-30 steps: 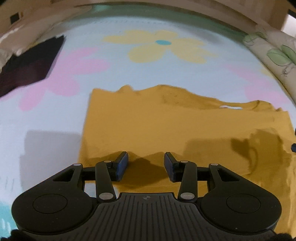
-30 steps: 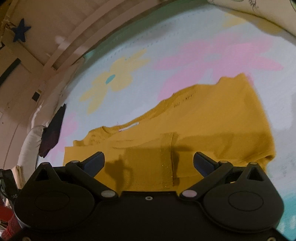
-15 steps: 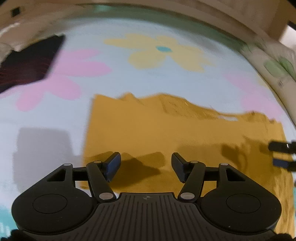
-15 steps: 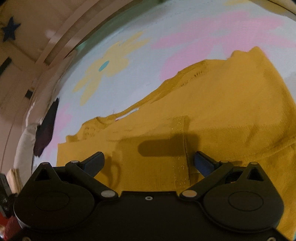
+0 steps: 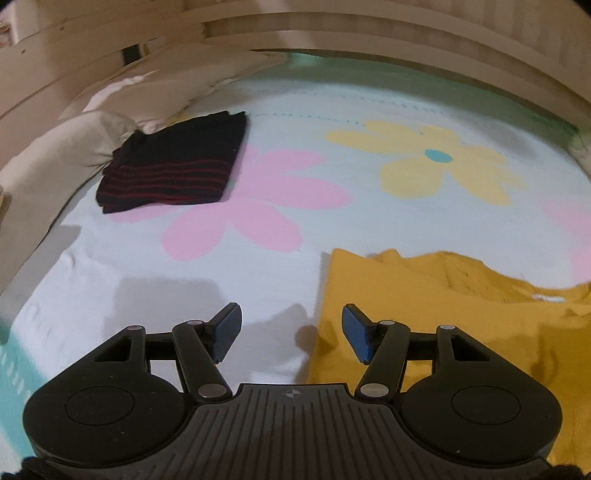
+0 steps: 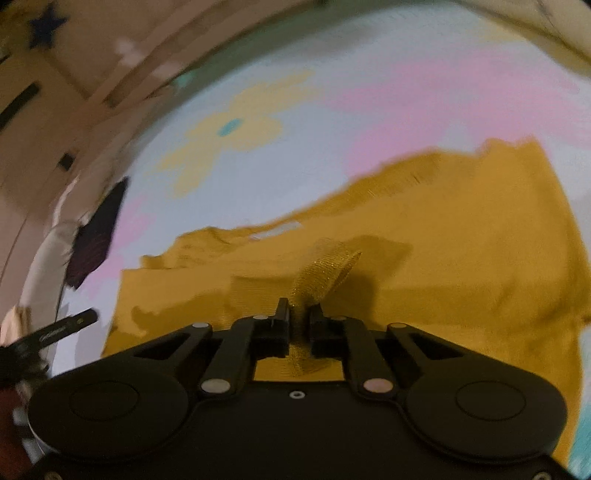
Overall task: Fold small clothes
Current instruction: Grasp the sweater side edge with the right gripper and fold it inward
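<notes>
My right gripper point(image 6: 299, 317) has just been closing, and its fingers point(image 6: 282, 321) now pinch a raised fold of the mustard-yellow garment point(image 6: 461, 251), a ribbed strip of the knit that stands up between the pads while the rest of the cloth lies flat on the bed. That view is blurred, so I cannot tell the fine detail of the fold.

My left gripper point(image 5: 291, 332) holds nothing. Its fingers point(image 5: 229, 330) stand spread with bare sheet between them, just off the left edge of the garment point(image 5: 443, 321); the right-hand pad hangs over that edge, the left-hand pad over the sheet.

The garment lies spread on the flowered bed sheet point(image 5: 280, 110), its neckline on the far side from me. Beyond the garment, the sheet shows a pink flower point(image 5: 258, 206) and a yellow flower point(image 5: 439, 162) with a blue centre. Well apart from the garment, past the pink flower and up against a pale pillow point(image 5: 55, 155), sits a folded dark garment with red stripes point(image 5: 173, 162). Behind the bed runs a wooden slatted frame point(image 5: 332, 33).
</notes>
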A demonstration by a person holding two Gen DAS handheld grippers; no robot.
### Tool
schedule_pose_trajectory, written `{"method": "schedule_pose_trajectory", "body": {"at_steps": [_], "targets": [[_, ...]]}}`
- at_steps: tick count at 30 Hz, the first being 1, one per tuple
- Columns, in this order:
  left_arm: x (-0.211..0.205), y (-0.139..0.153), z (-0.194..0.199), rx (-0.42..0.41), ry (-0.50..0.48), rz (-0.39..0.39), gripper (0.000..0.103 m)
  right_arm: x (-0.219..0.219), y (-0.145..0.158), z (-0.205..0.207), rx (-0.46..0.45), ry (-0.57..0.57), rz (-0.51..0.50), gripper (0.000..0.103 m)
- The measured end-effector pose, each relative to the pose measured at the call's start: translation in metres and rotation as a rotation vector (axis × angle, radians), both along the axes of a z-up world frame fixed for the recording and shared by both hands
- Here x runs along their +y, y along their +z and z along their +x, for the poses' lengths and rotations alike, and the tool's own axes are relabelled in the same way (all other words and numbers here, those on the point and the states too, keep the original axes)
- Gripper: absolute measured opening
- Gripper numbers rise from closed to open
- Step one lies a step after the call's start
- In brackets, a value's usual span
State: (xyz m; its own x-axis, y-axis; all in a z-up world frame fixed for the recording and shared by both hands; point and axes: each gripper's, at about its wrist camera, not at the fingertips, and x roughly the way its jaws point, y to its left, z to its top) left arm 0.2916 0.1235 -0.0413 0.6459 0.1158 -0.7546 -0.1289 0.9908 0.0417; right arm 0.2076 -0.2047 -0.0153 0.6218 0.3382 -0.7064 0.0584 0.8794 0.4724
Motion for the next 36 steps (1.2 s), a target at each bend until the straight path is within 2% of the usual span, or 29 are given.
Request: {"method": "schedule_pose_trajectory", "body": {"at_steps": [3,6,10,12,15,20,23,24,26,30,34,36], "targets": [[0.004,0.003,0.0,-0.006,0.024,-0.019,0.058,-0.01,0.029,-0.005,-0.078,0.003,-0.003,0.015],[0.004,0.002,0.001,-0.003,0.022,-0.044,0.058,-0.032,0.045,-0.007,-0.105,-0.072,-0.07,0.015],[-0.008,-0.002,0.001,0.011,-0.017,-0.037,0.058,-0.061,0.031,-0.009,-0.05,-0.179,-0.224,0.015],[-0.016,-0.004,0.001,0.018,-0.034,-0.034,0.058,-0.072,0.016,-0.008,-0.018,-0.204,-0.199,0.015],[-0.028,-0.007,0.0,0.022,-0.068,-0.03,0.058,-0.075,0.004,-0.005,0.011,-0.203,-0.216,0.016],[-0.044,-0.02,0.001,0.06,-0.109,0.025,0.058,-0.077,-0.003,-0.004,0.026,-0.195,-0.235,0.017],[-0.046,-0.036,0.003,0.115,-0.113,0.061,0.059,-0.078,-0.019,-0.005,0.075,-0.203,-0.291,0.028],[-0.045,-0.041,0.004,0.133,-0.112,0.07,0.06,-0.078,-0.025,-0.005,0.095,-0.204,-0.324,0.028],[-0.042,-0.043,0.0,0.107,-0.115,0.056,0.06,-0.081,-0.029,-0.008,0.086,-0.205,-0.35,0.03],[-0.038,-0.042,0.001,0.115,-0.103,0.018,0.06,-0.085,-0.027,-0.011,0.076,-0.224,-0.353,0.048],[-0.034,-0.044,-0.002,0.102,-0.096,-0.01,0.061,-0.083,-0.029,-0.014,0.075,-0.216,-0.358,0.054],[-0.032,-0.045,-0.003,0.096,-0.099,-0.019,0.062,-0.081,-0.029,-0.013,0.074,-0.213,-0.357,0.062]]}}
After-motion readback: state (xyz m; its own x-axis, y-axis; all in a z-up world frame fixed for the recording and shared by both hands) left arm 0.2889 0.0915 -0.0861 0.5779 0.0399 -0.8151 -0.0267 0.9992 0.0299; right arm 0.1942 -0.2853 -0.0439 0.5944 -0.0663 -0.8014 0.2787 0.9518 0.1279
